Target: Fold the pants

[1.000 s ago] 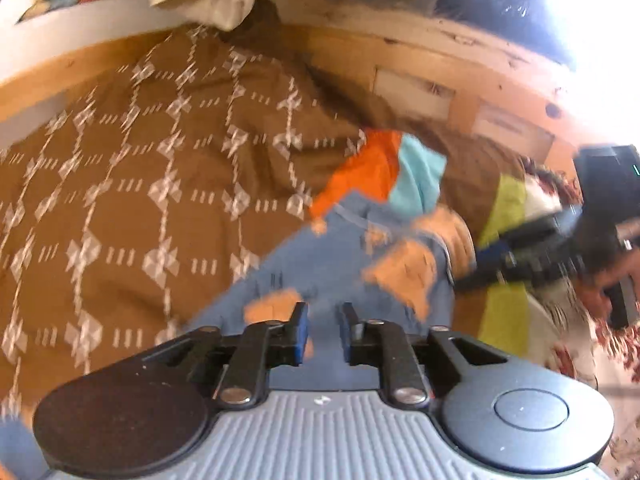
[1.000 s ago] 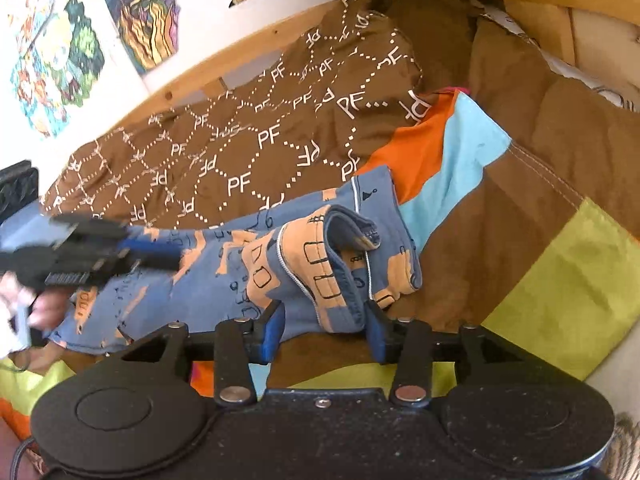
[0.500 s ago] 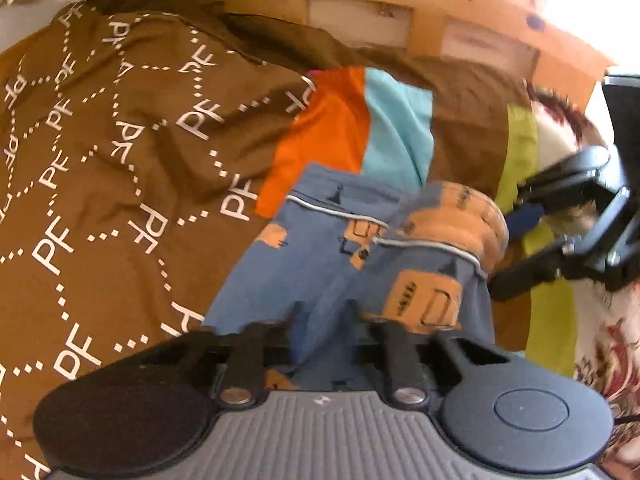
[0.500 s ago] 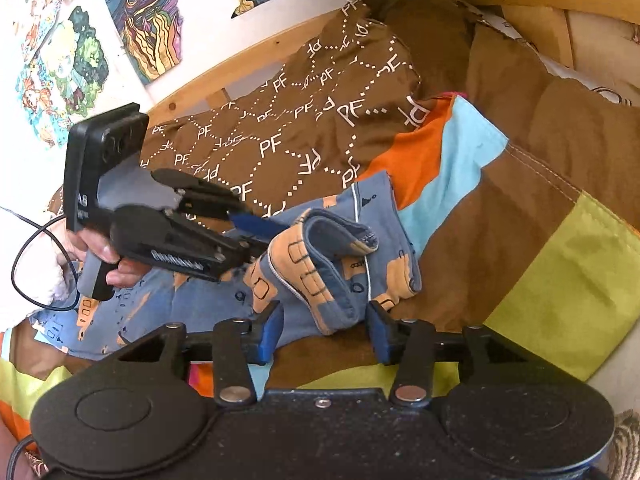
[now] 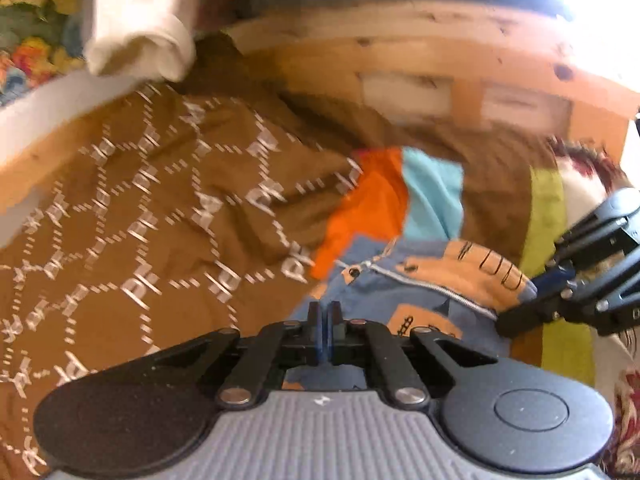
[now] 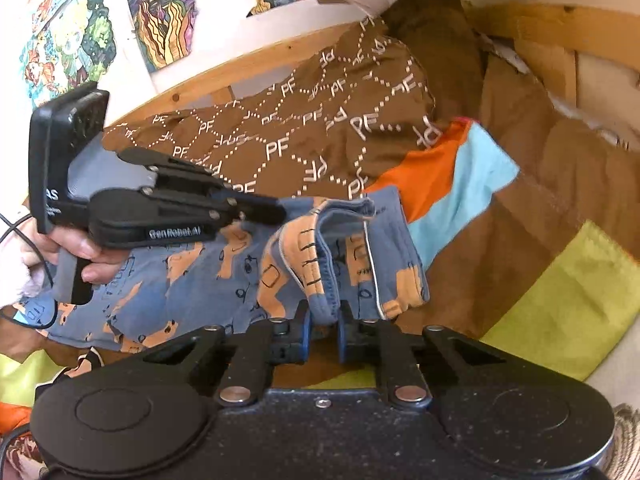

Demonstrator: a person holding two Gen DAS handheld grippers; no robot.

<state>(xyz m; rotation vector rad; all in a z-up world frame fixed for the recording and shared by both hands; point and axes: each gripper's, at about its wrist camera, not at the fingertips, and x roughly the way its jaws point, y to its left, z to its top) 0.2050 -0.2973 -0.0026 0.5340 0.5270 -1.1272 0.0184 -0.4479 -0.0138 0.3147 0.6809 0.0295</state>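
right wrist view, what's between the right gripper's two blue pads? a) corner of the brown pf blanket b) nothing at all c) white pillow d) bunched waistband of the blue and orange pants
d: in the right wrist view the right gripper has the rolled edge of the blue and orange pants hanging between its blue pads, with the brown PF blanket well behind.

Your left gripper (image 5: pixel 324 322) is pointing forward with its blue-padded fingers (image 5: pixel 315 332) pressed fully together. Your left hand (image 6: pixel 78 250) is wrapping its handle, fingers curled around the grip. Your right gripper (image 6: pixel 323 330) is sitting low with a narrow gap between its fingers (image 6: pixel 303 334), and its black linkage arms are angling inward from the body.
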